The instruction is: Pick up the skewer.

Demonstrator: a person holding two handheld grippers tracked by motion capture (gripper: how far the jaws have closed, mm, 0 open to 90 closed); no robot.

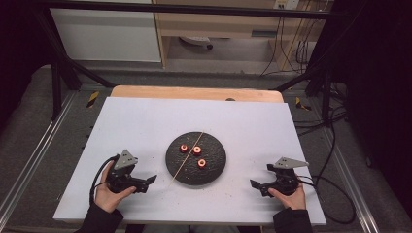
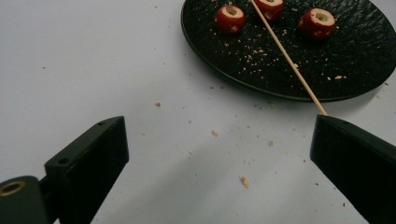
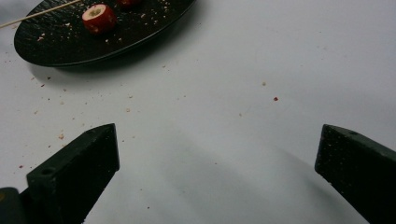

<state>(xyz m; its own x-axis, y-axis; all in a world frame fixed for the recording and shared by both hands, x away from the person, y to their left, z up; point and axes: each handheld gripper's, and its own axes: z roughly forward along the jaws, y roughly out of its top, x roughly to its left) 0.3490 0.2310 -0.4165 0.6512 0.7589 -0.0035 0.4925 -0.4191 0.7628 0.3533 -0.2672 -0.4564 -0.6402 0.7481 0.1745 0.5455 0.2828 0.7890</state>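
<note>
- High view: one round black plate (image 1: 175, 171) lies at the middle of the white surface (image 1: 145, 121). On it sit three red cored fruits: one far left (image 1: 183, 148), one just right of it (image 1: 197, 150), one nearer and to the right (image 1: 201, 163).
- One thin wooden skewer (image 1: 180, 166) lies slantwise across the plate, passing between the two far fruits; its near end juts past the plate's near-left rim onto the surface.
- Two grippers, one per hand: the left gripper (image 1: 147, 181) rests near left of the plate, the right gripper (image 1: 256, 185) near right, both apart from the plate. Nothing lies between either one and the plate. Crumbs dot the surface by the skewer's near end.
- Left gripper view: its two black jaws stand wide apart, released, holding nothing. All three fruits show on the plate beyond; the skewer's near end runs to the tip of the right-hand jaw; whether it touches is unclear. Crumbs are scattered between.
- Right gripper view: its jaws are likewise spread and empty over bare surface. The plate lies far left, with one whole fruit, part of a second at the top edge, and the skewer's far end.
</note>
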